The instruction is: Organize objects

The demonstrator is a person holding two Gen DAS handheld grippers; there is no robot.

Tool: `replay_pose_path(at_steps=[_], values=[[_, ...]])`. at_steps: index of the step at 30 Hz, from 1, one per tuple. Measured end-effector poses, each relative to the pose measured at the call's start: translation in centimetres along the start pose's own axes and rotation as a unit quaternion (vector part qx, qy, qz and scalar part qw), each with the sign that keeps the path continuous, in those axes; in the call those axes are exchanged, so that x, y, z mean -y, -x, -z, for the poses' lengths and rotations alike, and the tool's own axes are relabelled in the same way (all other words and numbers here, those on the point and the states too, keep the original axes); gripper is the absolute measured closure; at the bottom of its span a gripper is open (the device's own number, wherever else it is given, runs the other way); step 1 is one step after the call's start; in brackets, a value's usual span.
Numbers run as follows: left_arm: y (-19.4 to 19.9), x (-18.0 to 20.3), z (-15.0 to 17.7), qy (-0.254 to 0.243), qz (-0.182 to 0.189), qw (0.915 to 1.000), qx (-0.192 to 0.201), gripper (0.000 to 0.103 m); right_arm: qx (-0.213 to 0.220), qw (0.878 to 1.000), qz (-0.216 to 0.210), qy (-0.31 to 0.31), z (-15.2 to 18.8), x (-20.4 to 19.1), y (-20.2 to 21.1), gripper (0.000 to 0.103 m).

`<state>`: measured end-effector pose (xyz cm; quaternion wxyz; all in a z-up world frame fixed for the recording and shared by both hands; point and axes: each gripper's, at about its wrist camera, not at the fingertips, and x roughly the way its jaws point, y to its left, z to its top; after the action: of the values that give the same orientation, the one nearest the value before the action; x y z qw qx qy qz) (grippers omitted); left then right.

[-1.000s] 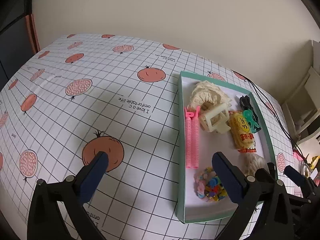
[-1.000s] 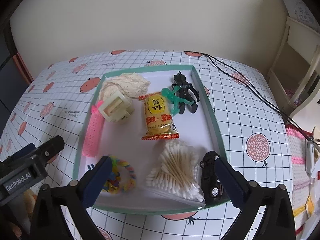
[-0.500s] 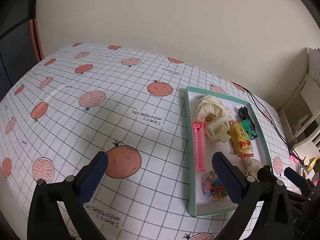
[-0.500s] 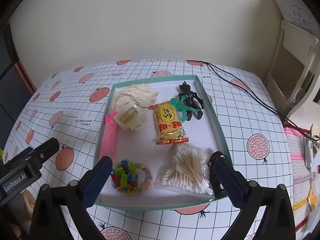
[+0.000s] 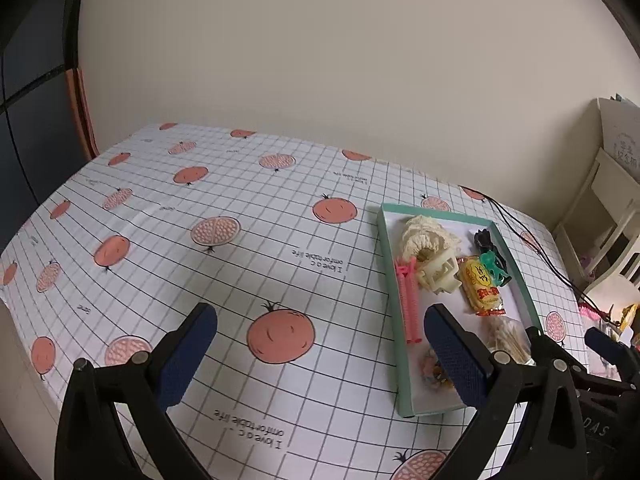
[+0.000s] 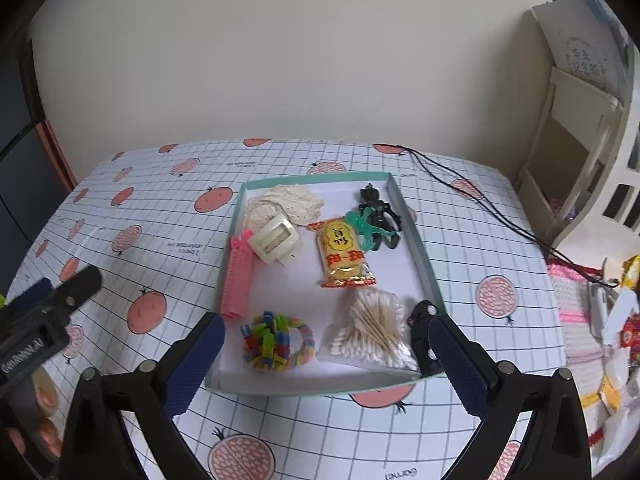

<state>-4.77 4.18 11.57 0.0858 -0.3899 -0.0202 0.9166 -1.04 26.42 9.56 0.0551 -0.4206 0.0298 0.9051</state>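
Both grippers are released w/ nothing between the pads: the left gripper (image 5: 320,346) hangs over bare table (image 5: 224,280), the right gripper (image 6: 328,354) hangs just short of the near wall of the teal tray (image 6: 434,280), which sits ahead of it and off to the right of the left one. All the task's things lie inside that tray. Risks, as I judge them: the bag of cotton swabs (image 6: 372,332) is slick, crinkly film, prob. slips or bunches if pinched flat; the black toy car (image 6: 424,336) sits tight in the near-right corner against the tray wall, touching the bag, so a pad could catch the rim & shove the light cardboard-looking tray across the smooth cloth. The bright hair-tie bundle (image 6: 276,342), just ahead of the right gripper's left pad, is soft & springy, may snag or come up in part only. Further ahead: pink hair roller (image 6: 239,276), ribbed cylinder, could roll; cream clip (image 6: 275,242), hard boxy plastic, rests on the lacy cream cloth (image 6: 284,204), so lifting one may drag the other. Yellow snack pack (image 6: 342,252), glossy pillow shape, is overlapped by the thin green figure (image 6: 366,228), tangled w/ the black figure (image 6: 378,212); spindly limbs could hook together.
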Motion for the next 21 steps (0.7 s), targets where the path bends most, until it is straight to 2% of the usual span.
replay_pose_path(at_steps=[7, 13, 16, 19, 21], values=[[1.8, -0.5, 0.5, -0.019, -0.022, 0.9993, 0.024, 0.0, 0.006, 1.0, -0.003, -0.012, 0.9, -0.2, 1.6, 0.0], [3.1, -0.9, 1.7, -0.018, -0.016, 0.9991, 0.034, 0.0, 0.008, 1.0, -0.008, -0.024, 2.2, -0.4, 2.5, 0.0], [3.5, -0.9, 2.5, -0.023, -0.017, 0.9989, 0.037, 0.0, -0.004, 0.999, -0.024, -0.024, 3.1, -0.3, 2.2, 0.0], [3.5, -1.0, 4.2, -0.028, -0.017, 0.9988, 0.035, 0.0, -0.005, 1.0, -0.008, -0.021, 4.3, -0.1, 2.3, 0.0], [3.4, -0.8, 5.4, -0.042, -0.019, 0.9982, 0.038, 0.0, -0.006, 0.999, -0.012, -0.036, 5.3, 0.3, 2.2, 0.0]])
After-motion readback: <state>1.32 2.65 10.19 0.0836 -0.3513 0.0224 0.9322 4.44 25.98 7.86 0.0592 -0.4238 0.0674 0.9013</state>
